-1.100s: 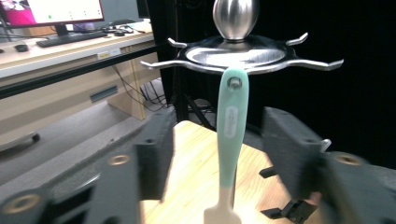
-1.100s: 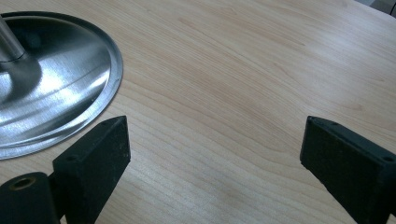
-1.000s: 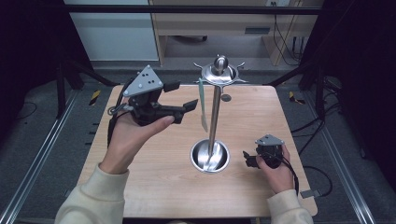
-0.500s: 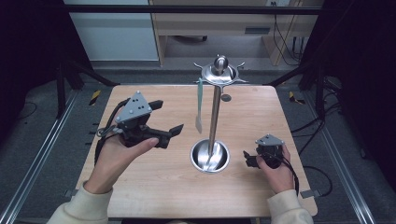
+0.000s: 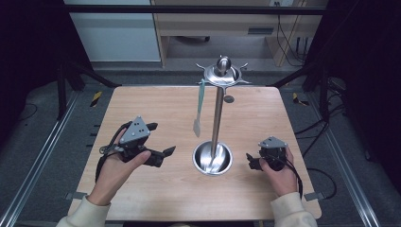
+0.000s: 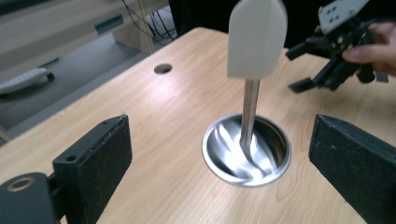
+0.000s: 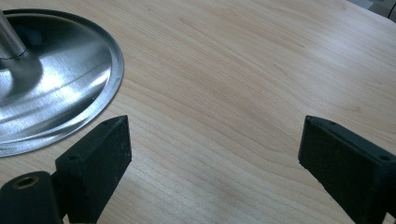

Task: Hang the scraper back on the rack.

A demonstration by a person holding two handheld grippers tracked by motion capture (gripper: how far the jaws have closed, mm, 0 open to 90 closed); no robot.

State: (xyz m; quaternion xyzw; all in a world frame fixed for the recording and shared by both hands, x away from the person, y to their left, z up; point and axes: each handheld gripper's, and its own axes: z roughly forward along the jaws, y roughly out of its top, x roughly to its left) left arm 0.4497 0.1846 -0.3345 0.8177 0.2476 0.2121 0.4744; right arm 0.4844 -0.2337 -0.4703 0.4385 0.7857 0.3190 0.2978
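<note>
Left gripper [image 5: 163,153] has dropped from the hanging spatula [image 5: 199,109] to table level, jaws just opened wide, empty. Spatula hangs on the rack [image 5: 217,116]: hanging looks finished. Right gripper [image 5: 253,161] gapes, empty.

The table [image 5: 142,109] was pale wood, smooth and matt, its grain plain. The stand [image 5: 217,113] was metal: its pole polished, its dish-shaped base [image 6: 275,140] brushed and glossy, throwing streaked reflections. The spatula [image 5: 199,108] hanging from it looked like matt plastic or silicone, pale grey-green. The gripper jaws were black, dull and slightly grainy. The plate [image 5: 135,131] on the left gripper [image 5: 161,155] was flat matt grey.
</note>
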